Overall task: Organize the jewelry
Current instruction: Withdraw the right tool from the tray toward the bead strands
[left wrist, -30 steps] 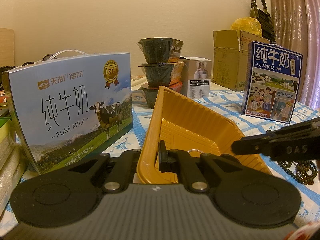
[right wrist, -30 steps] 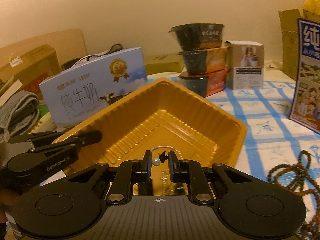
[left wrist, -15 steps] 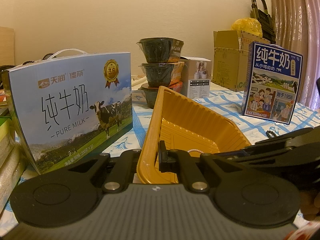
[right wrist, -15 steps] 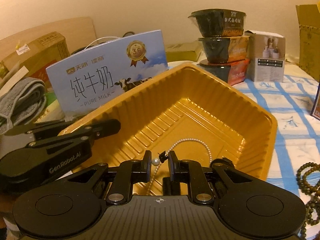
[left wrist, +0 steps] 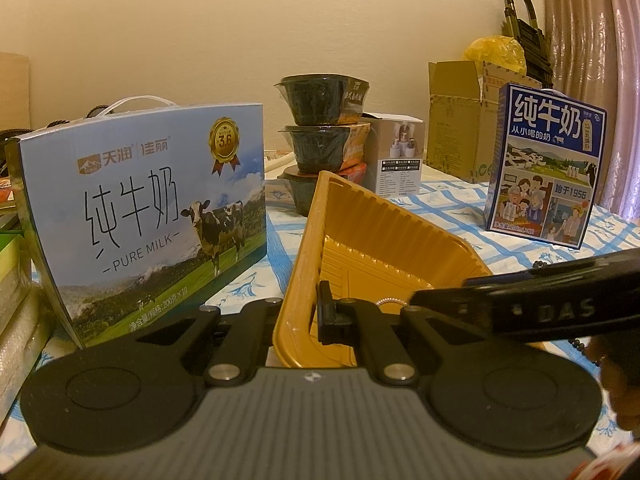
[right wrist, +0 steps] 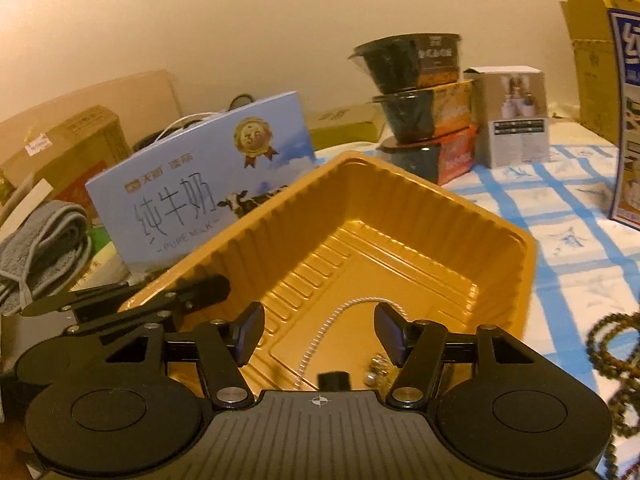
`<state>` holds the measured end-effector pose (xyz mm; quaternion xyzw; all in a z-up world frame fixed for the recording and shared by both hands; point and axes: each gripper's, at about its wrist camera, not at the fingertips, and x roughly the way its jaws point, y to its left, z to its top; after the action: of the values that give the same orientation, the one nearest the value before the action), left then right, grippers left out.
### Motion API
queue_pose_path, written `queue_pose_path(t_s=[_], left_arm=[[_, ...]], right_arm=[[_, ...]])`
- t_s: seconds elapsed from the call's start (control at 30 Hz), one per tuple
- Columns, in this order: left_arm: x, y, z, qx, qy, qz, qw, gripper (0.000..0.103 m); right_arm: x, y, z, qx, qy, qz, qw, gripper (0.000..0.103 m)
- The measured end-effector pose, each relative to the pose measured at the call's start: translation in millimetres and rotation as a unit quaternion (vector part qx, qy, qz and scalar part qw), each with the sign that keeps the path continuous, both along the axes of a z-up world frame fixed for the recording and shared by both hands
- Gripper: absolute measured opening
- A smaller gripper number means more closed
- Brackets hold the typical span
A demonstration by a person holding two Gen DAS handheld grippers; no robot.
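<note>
Pearls lie strung on the floor of the yellow tray, plain only from the right wrist; the left view catches a sliver. Right gripper has just spread its jaws, nothing pinched. Left gripper clamps the tray's rim. Dark beads run off-frame on the table.

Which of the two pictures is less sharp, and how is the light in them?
Right wrist view: motion blur, the blue milk carton print smeared, bead bracelet soft. Left wrist view: sharp, the carton text readable. Both: warm yellow light, strong fisheye bending, dark corners.
</note>
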<state>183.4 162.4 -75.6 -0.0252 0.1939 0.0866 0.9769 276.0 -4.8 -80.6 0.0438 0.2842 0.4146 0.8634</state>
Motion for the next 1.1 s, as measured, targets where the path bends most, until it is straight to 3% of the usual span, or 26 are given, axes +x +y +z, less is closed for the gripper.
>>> queue_pose_path(t_s=[0.37, 0.73, 1.1], left_arm=[[-0.2, 1.5, -0.9, -0.002, 0.001, 0.002, 1.0, 0.005], [0.0, 1.4, -0.9, -0.001, 0.002, 0.002, 1.0, 0.005], [-0.6, 0.6, -0.6, -0.002, 0.001, 0.002, 1.0, 0.005]], right_arm=[[2.2, -42.3, -5.0, -0.013, 0.015, -0.051, 0.998, 0.063], [3.2, -57.9, -4.2, -0.01, 0.018, -0.071, 0.997, 0.063], [-20.5, -95.4, -10.6, -0.028, 0.02, -0.099, 0.995, 0.063]])
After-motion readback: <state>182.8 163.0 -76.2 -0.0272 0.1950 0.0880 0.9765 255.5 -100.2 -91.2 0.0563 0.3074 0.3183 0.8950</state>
